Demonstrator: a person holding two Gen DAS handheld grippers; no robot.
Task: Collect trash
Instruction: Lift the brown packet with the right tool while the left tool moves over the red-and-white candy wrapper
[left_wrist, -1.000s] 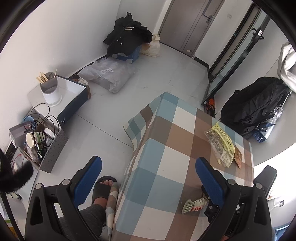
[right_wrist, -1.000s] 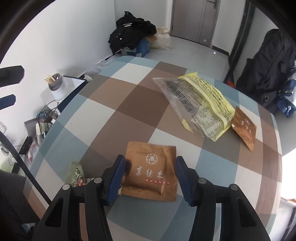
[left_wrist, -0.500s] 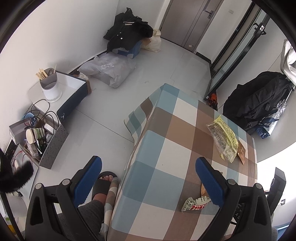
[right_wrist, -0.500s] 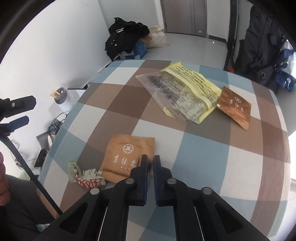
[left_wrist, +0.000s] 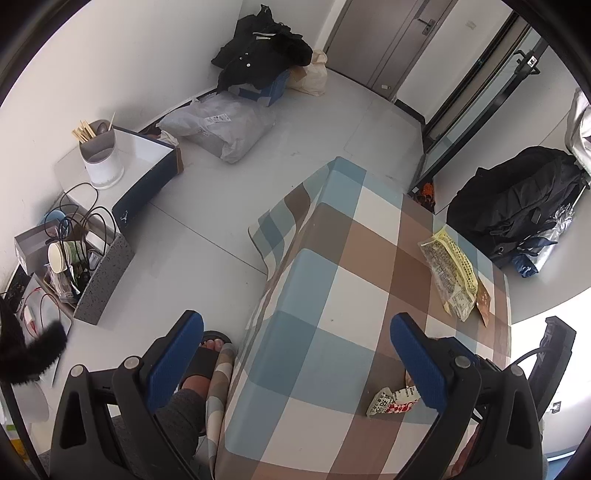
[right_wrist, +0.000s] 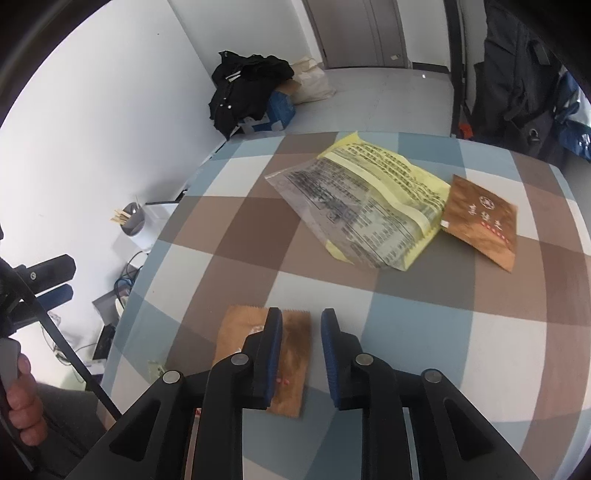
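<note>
The checked tablecloth serves as the landmark here. Left of its near corner, in the right wrist view, the person's hand grips a handle, and the left gripper shows beside it as a dark shape over the floor. In the left wrist view that left gripper stands wide apart with nothing between its blue pads; one finger hangs over the floor by a foot in a black sandal, the other over the cloth's near edge. A crumpled red-and-white wrapper lies on the cloth just beside the right-hand finger.

On the cloth's near part lies a brown sachet, flat. The right gripper sits over it with its jaws opening: the left pad overlaps the sachet's middle, the right pad stands just off its right edge, and part of the sachet shows in the gap. Whether the pads press on it cannot be told; they look clear of it.

Further across the cloth, towards its far right, a yellow and clear snack bag lies creased. A second brown sachet touches its right edge, near the cloth's right border.

Beyond the cloth's far edge, a black coat is heaped on a blue box against the wall.
</note>
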